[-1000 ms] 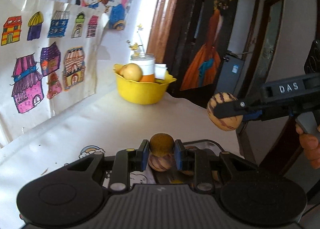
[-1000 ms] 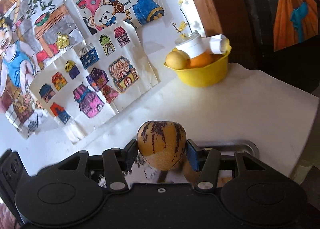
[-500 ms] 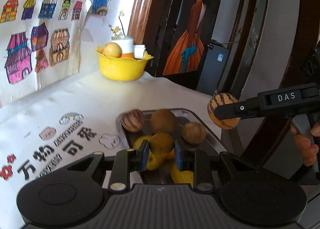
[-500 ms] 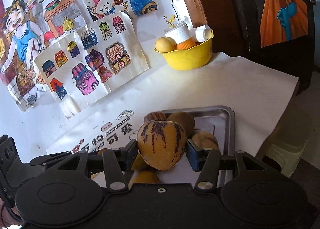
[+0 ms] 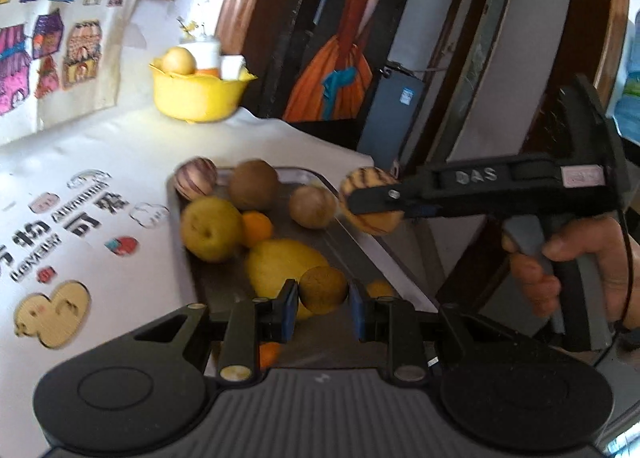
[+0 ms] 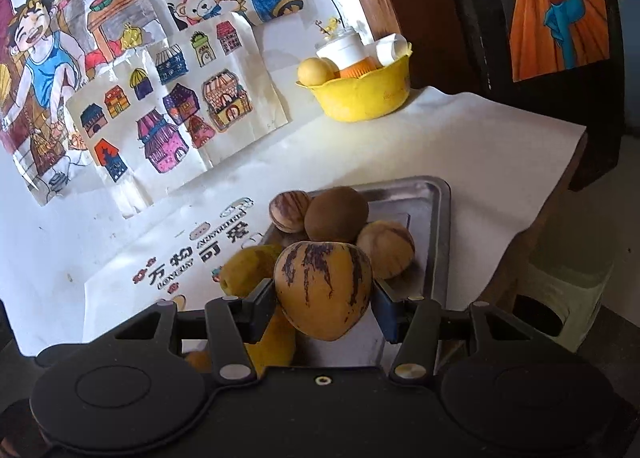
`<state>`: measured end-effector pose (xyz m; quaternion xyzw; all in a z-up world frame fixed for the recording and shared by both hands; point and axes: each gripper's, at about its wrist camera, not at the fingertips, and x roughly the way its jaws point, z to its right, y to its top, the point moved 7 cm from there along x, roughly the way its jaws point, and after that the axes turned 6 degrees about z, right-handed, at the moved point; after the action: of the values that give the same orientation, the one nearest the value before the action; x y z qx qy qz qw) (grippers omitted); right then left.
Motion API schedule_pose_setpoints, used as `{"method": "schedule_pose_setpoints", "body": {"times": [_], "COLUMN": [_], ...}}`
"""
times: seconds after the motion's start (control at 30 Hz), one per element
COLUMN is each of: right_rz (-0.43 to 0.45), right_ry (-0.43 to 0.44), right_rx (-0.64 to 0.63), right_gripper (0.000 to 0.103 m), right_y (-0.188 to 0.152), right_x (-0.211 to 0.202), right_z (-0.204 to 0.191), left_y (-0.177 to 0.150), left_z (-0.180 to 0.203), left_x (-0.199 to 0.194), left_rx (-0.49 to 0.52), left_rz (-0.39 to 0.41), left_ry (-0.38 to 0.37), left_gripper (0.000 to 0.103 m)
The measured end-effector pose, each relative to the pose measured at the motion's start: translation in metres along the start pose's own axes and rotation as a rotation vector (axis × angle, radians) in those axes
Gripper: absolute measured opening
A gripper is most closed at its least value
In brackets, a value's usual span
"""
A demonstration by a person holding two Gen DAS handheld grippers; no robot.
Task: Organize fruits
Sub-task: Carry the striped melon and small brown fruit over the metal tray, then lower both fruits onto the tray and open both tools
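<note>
Your left gripper (image 5: pixel 323 300) clamps a small brown fruit (image 5: pixel 323 289) above the metal tray (image 5: pixel 400 258); your right gripper (image 6: pixel 324 304) grips a purple-striped yellow melon (image 6: pixel 323 289) over the tray's piled fruit.

The left tool (image 5: pixel 323 298) points forward and down, its blue pads pressed against a small brown fruit (image 5: pixel 323 289) between them. The right tool (image 6: pixel 324 298) also tilts down, its jaws standing wider and clamped on a striped yellow fruit (image 6: pixel 323 290). In the left wrist view the right tool reaches in from 3 o'clock, level, a bare hand (image 5: pixel 576 258) wrapped round its pistol grip.
</note>
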<state>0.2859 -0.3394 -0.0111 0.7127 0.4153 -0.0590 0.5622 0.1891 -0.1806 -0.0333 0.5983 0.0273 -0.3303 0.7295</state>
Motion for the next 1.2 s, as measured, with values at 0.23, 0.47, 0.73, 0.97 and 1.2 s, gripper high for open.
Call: {"method": "schedule_pose_setpoints", "body": {"times": [0.23, 0.47, 0.73, 0.97, 1.2], "right_rz": [-0.024, -0.025, -0.044, -0.051, -0.055], "right_ry": [-0.035, -0.042, -0.049, -0.056, -0.062], "right_rx": [-0.054, -0.061, -0.057, -0.046, -0.045], "right_gripper": [0.054, 0.054, 0.054, 0.054, 0.054], "right_y": [-0.015, -0.019, -0.025, -0.028, -0.032], "right_x": [0.003, 0.008, 0.015, 0.019, 0.022], "right_z": [0.006, 0.009, 0.011, 0.013, 0.015], "left_y": [-0.018, -0.022, -0.026, -0.031, -0.032], "left_z": [0.008, 0.005, 0.005, 0.005, 0.004], "left_x": [0.013, 0.016, 0.017, 0.019, 0.019], "left_rx": [-0.019, -0.018, -0.009, 0.001, 0.001], "left_rz": [-0.053, -0.075, -0.094, -0.113, -0.117], "left_ry": [0.007, 0.035, 0.047, 0.053, 0.062], "left_gripper": [0.029, 0.029, 0.029, 0.030, 0.030]}}
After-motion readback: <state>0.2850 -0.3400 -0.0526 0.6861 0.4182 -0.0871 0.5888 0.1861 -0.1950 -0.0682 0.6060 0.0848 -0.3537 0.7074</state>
